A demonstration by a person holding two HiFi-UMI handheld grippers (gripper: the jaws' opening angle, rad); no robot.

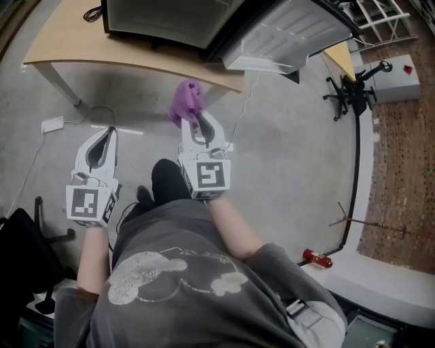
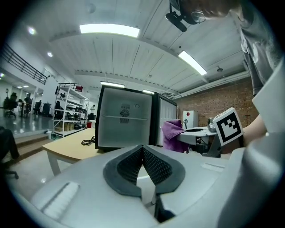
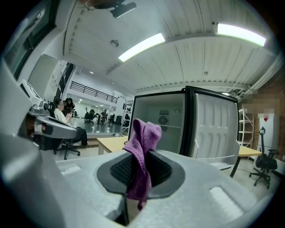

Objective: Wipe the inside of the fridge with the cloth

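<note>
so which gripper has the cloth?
The right gripper, shut on the purple cloth; the left gripper is shut on nothing.

Table (image 1: pixel 136 64): light wood with white legs, at the far side of the floor.
On the table: a fridge (image 1: pixel 170 17) stands there, with its door (image 1: pixel 285 34) swung open to the right. A black cord (image 1: pixel 93 12) lies curled just beside the fridge.
Floor (image 1: pixel 292 170): grey, hard and smooth.
On the floor, left: a small white plug box (image 1: pixel 51 124) near a table leg, with a thin white wire (image 1: pixel 102 112) running from it.
On the floor, right: a black chair (image 1: pixel 346 95) with wheels.
On the floor, near: a red can (image 1: pixel 317 258) lying on its side.
</note>
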